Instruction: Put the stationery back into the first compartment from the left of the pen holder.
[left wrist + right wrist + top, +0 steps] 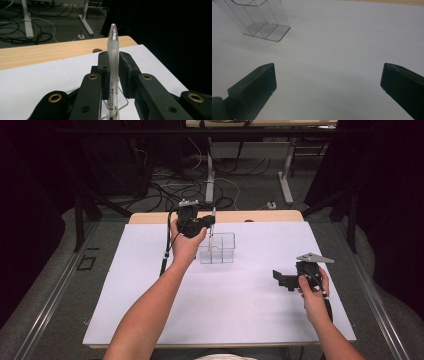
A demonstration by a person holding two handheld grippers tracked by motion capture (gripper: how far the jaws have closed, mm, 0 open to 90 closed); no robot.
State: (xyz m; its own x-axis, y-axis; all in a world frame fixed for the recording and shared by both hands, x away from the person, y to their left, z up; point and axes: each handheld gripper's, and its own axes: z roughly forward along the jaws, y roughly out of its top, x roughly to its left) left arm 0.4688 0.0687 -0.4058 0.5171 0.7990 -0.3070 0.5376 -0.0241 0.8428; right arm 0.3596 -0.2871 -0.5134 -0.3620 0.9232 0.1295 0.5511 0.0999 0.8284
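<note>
A frosted white pen (113, 62) stands upright between the jaws of my left gripper (113, 63), which is shut on it, tip end up. From above, the left gripper (207, 226) holds the pen (212, 227) over the left part of a clear plastic organizer (217, 248) with several compartments. The pen's lower end reaches down into or just over that holder; I cannot tell which compartment. My right gripper (281, 279) rests low over the white sheet at the right, its jaws wide apart and nothing between them (328, 82). The organizer (259, 20) sits ahead of it to the upper left.
A white sheet (150, 285) covers the table, with a strip of bare wood (150, 217) along the far edge. Beyond it lie floor cables (175, 187) and metal table legs (286, 175). Black curtains flank both sides.
</note>
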